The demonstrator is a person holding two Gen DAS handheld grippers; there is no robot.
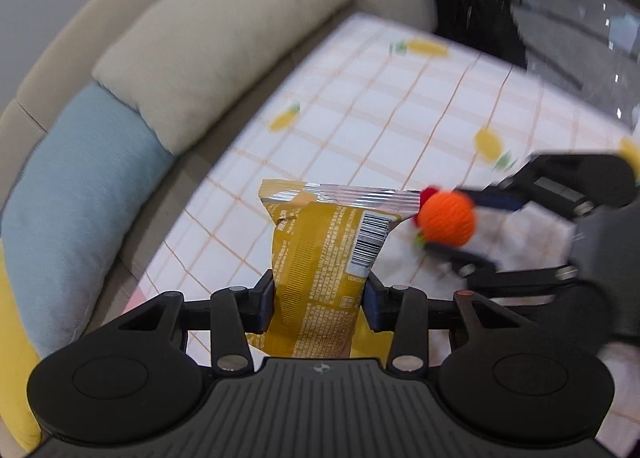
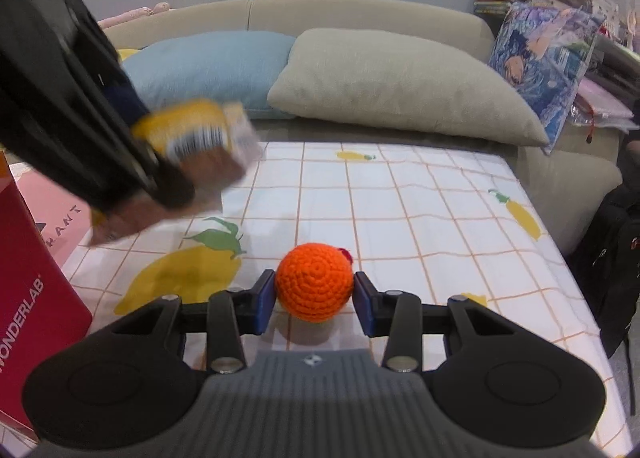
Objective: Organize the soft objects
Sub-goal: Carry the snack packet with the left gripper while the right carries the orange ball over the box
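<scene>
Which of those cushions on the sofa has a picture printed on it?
The printed cushion at the sofa's right end: it shows a blue cartoon-style drawing. The beige cushion and blue cushion beside it are plain.

The right claw [image 2: 314,300] pinches an orange crocheted ball [image 2: 315,282] over the lemon-print tabletop [image 2: 420,217], while the blurred left claw [image 2: 168,177] at upper left grips a yellow snack packet [image 2: 196,129].

Yellow snack packet [image 1: 320,254], upright, pinched mid-body between gripper pads, orange crocheted ball [image 2: 315,282], round, clamped between pads above lemon-print cloth
</scene>
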